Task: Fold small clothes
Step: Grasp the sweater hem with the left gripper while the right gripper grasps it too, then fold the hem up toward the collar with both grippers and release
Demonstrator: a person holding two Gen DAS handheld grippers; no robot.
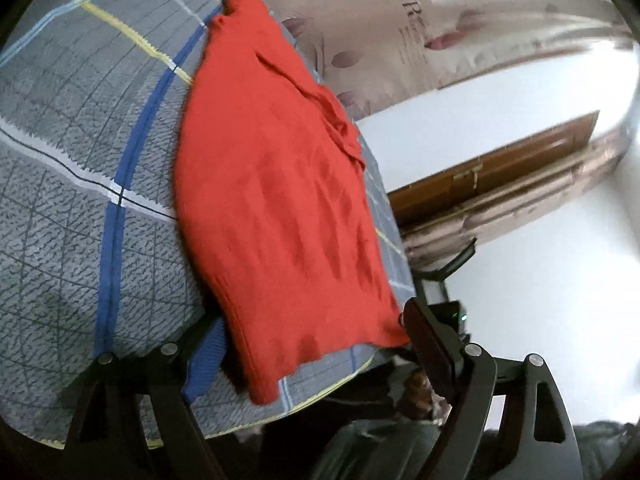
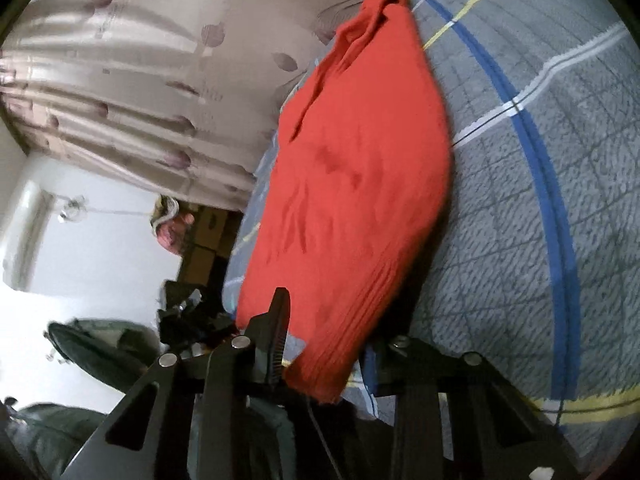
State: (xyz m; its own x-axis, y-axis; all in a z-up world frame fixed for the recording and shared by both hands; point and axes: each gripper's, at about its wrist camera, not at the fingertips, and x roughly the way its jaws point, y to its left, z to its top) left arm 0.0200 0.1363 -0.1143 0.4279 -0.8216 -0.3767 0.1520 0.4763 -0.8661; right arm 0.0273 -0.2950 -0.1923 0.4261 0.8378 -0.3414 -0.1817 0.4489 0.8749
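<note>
A red knitted garment [image 1: 280,184] lies lengthwise on a bed with a grey checked sheet [image 1: 60,208], close to the bed's edge. My left gripper [image 1: 312,320] is at the near hem, jaws wide. One finger [image 1: 428,340] stands just off the hem's corner and the other is hidden under the cloth, with no squeeze to be seen. In the right wrist view the same garment [image 2: 352,168] runs away from me. My right gripper [image 2: 340,320] has closed on the other hem corner. One of its fingers [image 2: 278,332] presses the knit and the other is covered by it.
The bed edge [image 2: 240,264] drops off beside the garment. Beyond it hang a patterned beige curtain [image 2: 132,92] and a white wall [image 1: 540,264] with brown woodwork [image 1: 500,168]. Dark green clothing of a person [image 1: 380,440] is below the grippers.
</note>
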